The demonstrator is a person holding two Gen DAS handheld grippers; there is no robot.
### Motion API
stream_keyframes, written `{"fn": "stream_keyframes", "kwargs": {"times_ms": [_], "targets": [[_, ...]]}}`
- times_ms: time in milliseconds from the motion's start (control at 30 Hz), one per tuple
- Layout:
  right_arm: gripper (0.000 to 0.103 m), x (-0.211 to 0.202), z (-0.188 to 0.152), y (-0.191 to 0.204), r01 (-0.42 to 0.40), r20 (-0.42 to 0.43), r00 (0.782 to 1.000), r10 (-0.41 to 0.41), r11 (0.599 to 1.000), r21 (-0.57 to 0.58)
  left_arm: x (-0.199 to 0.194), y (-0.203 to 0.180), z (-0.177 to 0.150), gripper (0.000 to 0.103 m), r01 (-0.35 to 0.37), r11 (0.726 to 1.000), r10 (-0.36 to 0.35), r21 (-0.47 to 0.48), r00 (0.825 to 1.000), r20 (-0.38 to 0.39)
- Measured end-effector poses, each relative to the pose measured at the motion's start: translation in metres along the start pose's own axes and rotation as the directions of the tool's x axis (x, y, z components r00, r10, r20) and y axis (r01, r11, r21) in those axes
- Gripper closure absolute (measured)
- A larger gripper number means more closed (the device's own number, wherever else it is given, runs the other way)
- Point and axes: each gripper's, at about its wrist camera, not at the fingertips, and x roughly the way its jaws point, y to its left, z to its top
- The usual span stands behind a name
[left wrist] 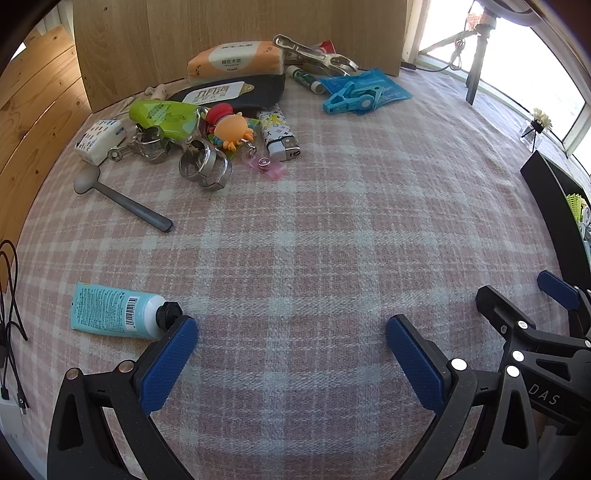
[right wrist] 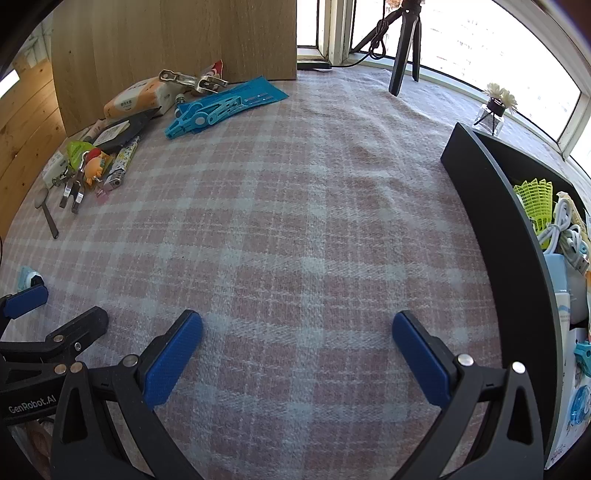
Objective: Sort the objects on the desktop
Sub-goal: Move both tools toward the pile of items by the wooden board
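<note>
My left gripper (left wrist: pixel 291 336) is open and empty over the pink plaid cloth (left wrist: pixel 314 229). A light blue tube (left wrist: pixel 114 311) lies just left of its left finger (left wrist: pixel 170 363). A pile sits at the back: tissue pack (left wrist: pixel 234 61), black pouch (left wrist: pixel 236 94), orange toy keychain (left wrist: pixel 231 127), lighter (left wrist: pixel 279 134), metal rings (left wrist: pixel 205 164), grey spoon (left wrist: pixel 122 197), blue clip (left wrist: pixel 351 96). My right gripper (right wrist: pixel 297 332) is open and empty over bare cloth (right wrist: pixel 295 203). The pile (right wrist: pixel 110 147) lies far to its left.
A black bin (right wrist: pixel 491 206) at the right holds a green shuttlecock (right wrist: pixel 535 199), white cable and other items. A wooden board (left wrist: pixel 236 33) stands behind the pile. A tripod (right wrist: pixel 404 48) and flower vase (right wrist: pixel 496 105) stand by the window. Black cables (left wrist: pixel 11 295) hang at left.
</note>
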Motion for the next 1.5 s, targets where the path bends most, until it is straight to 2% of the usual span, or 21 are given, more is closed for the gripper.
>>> {"fn": "stream_keyframes", "kwargs": {"times_ms": [233, 367, 500, 667, 833, 1100, 1233, 1433, 1500], "targets": [[0.000, 0.000, 0.000, -0.002, -0.016, -0.026, 1.000, 0.015, 1.000, -0.025, -0.008, 0.004, -0.017, 0.000, -0.005, 1.000, 0.005, -0.006, 1.000, -0.010], [0.000, 0.000, -0.001, -0.001, -0.024, -0.037, 0.999, 0.023, 0.999, -0.040, -0.001, 0.003, 0.001, 0.000, 0.003, 1.000, -0.003, 0.003, 0.999, -0.036], [0.000, 0.002, 0.004, -0.003, -0.037, -0.099, 0.995, 0.032, 0.998, -0.053, 0.006, 0.003, 0.014, 0.001, 0.001, 1.000, -0.002, -0.012, 0.998, -0.068], [0.000, -0.007, 0.009, -0.021, -0.050, -0.108, 0.993, 0.056, 0.997, 0.053, 0.004, 0.014, 0.027, 0.004, 0.006, 0.999, -0.010, -0.042, 0.997, -0.082], [0.000, -0.037, 0.026, -0.034, -0.054, -0.042, 0.998, 0.057, 0.997, 0.061, -0.015, 0.036, 0.048, 0.007, 0.027, 0.997, -0.030, -0.070, 0.998, -0.050], [0.000, -0.086, 0.062, -0.050, -0.098, 0.044, 0.994, 0.096, 0.994, 0.044, -0.066, 0.077, 0.086, 0.007, 0.032, 0.996, -0.027, -0.078, 0.998, 0.057], [0.000, -0.099, 0.084, -0.051, -0.107, 0.062, 0.993, 0.105, 0.994, 0.026, -0.080, 0.084, 0.095, 0.007, 0.014, 0.996, -0.007, -0.084, 0.997, 0.083], [0.000, -0.117, 0.128, -0.046, -0.112, 0.105, 0.988, 0.114, 0.993, -0.022, -0.094, 0.123, 0.136, 0.008, -0.041, 0.995, 0.050, -0.088, 0.993, 0.109], [0.000, -0.117, 0.147, -0.043, -0.120, 0.109, 0.986, 0.123, 0.992, -0.033, -0.098, 0.134, 0.151, 0.008, -0.037, 0.995, 0.048, -0.089, 0.992, 0.119]]}}
